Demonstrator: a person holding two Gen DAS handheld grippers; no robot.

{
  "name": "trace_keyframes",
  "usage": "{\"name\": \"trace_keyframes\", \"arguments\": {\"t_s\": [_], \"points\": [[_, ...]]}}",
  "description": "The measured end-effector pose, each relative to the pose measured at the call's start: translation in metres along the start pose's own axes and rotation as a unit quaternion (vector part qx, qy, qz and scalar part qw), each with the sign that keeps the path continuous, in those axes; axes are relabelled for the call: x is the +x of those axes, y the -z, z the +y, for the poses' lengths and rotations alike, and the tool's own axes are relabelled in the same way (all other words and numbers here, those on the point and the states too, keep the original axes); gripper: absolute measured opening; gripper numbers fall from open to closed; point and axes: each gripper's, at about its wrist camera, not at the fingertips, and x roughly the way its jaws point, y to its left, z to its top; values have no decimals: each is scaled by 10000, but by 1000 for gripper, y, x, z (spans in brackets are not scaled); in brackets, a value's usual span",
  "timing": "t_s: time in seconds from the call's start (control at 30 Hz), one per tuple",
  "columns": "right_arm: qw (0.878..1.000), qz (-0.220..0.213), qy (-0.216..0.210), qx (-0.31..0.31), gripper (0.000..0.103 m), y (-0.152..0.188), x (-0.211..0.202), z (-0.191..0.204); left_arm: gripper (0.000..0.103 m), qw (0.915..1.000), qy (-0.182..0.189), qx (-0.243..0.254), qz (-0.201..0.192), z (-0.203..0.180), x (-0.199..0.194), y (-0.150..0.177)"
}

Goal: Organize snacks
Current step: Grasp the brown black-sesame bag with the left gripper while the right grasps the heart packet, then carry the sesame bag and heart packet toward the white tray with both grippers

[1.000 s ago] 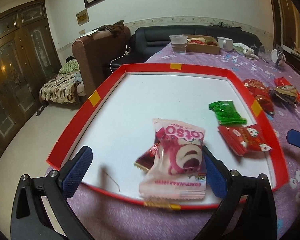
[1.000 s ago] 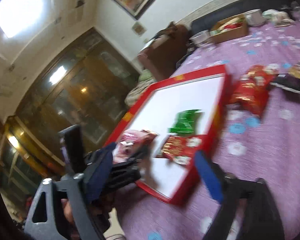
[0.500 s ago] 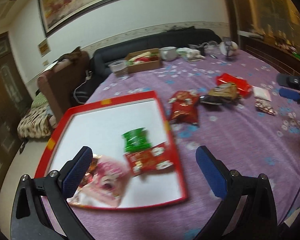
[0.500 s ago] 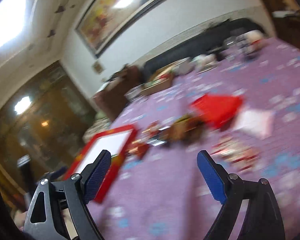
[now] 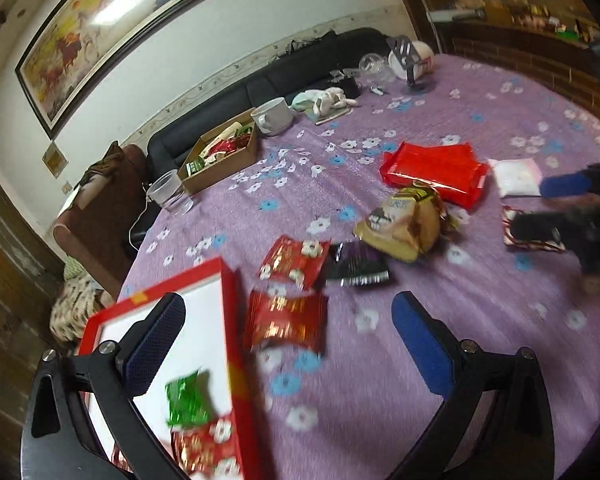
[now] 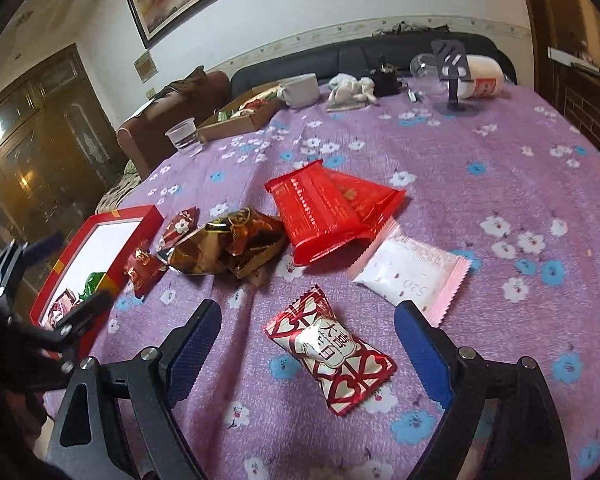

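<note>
We're in a home living room: framed horse painting on the wall, black leather sofa, brown armchair, carved wooden doors, a counter under floral purple cloth.

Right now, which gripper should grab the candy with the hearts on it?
Probably the right gripper. It is open and the heart candy lies between its fingers. The left gripper, also open, is over by the red tray, nearer the red packets.

One red tray sits on the table, holding at least three snack packets, one of them green. Outside it lie one heart-patterned candy, one pink-edged white packet, and one cardboard box. There is one plastic cup and one white mug.
</note>
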Motion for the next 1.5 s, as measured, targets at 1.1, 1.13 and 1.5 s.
{"name": "trace_keyframes", "arguments": {"t_s": [1.1, 1.13, 1.5], "points": [[9974, 300, 580, -294, 31, 5, 9, 0, 54, 9852, 1621, -35, 564, -56, 76, -47], [9977, 290, 559, -240, 27, 5, 9, -2, 53, 9849, 1637, -79, 559, -55, 75, -46], [9993, 225, 41, 296, 25, 4, 4, -17, 50, 9792, 1908, -513, 469, -34, 33, -19]]}}
